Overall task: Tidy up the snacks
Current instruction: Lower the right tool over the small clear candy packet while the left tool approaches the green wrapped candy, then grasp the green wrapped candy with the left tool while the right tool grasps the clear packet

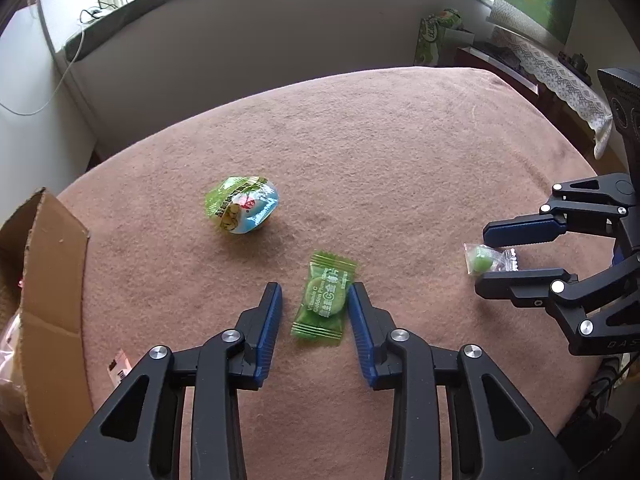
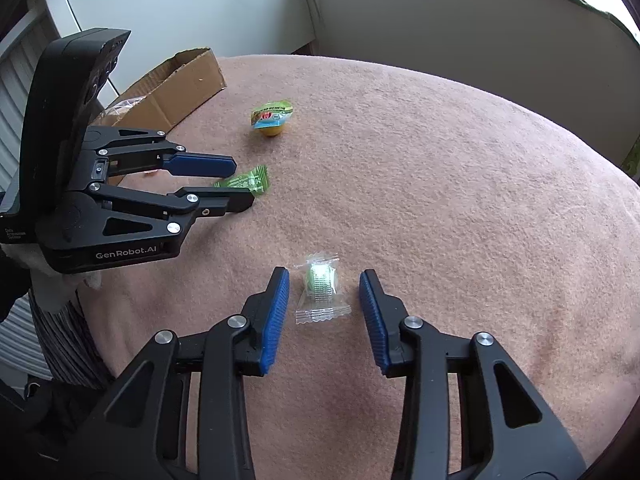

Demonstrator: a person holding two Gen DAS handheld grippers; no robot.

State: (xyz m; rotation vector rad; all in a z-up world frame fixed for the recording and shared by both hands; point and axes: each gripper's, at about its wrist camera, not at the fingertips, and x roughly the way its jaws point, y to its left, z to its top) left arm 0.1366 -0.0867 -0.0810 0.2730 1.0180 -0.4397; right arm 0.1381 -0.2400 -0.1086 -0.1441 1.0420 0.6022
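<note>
Between wide left gripper [image 1: 315, 300] fingers: green candy packet [image 1: 323, 299]. Between wide right gripper [image 2: 324, 289] fingers: clear-wrapped candy [image 2: 320, 288]. Pre-grasp step; next, likely close both, carry to cardboard box [image 2: 176, 84].

My left wrist camera looks forward and down along the left gripper [image 1: 315, 300], low and close over the brown blanket [image 1: 400, 160]. Right wrist camera does likewise from the right gripper [image 2: 324, 286]. Both share the blanket, cardboard box [image 1: 52, 264] [image 2: 176, 84], jelly cup [image 1: 242, 206] [image 2: 272, 118], and each other's gripper.
</note>
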